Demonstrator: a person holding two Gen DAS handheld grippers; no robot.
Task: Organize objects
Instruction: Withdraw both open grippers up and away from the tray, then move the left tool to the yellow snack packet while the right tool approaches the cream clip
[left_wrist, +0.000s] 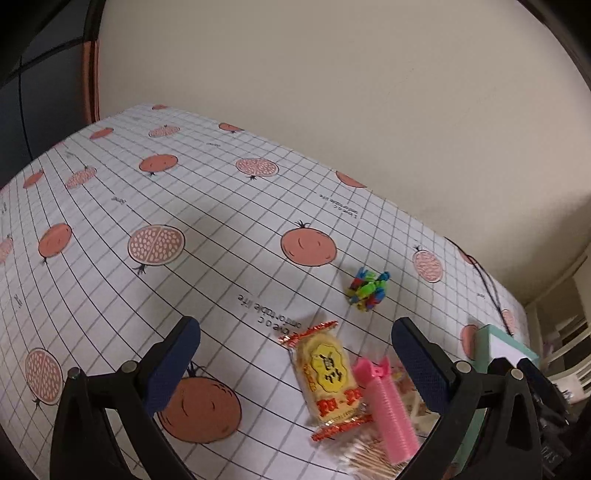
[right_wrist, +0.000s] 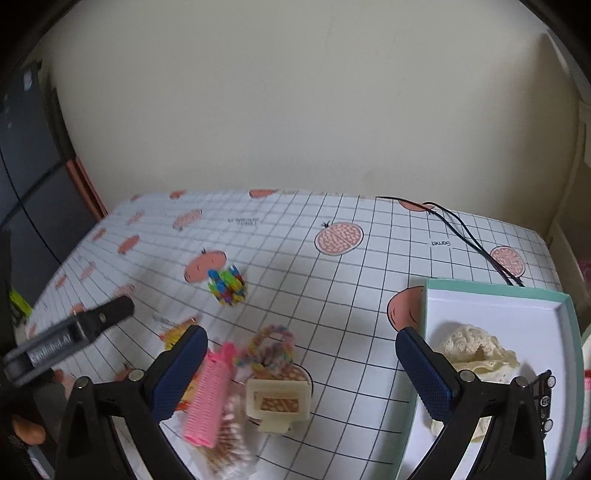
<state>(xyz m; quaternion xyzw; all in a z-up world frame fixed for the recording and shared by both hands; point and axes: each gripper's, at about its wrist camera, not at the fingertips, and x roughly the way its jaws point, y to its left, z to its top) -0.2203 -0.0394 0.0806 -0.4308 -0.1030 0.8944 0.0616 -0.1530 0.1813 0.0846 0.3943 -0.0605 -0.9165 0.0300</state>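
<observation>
Cream lace piece (right_wrist: 476, 354) already lying in box (right_wrist: 495, 291); pink roller (right_wrist: 210, 398), snack packet (left_wrist: 328, 376), colourful clips (right_wrist: 227, 286) waiting loose on worktop (right_wrist: 332, 295). Left gripper (left_wrist: 295, 365), right gripper (right_wrist: 301, 373) hovering, jaws apart, holding nothing.

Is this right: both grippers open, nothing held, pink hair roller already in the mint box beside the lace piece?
Not quite. The pink hair roller lies on the tablecloth, not in the mint box; the right wrist view shows it. The rest holds: the left gripper and right gripper are open and empty, and the lace piece is in the box.
</observation>
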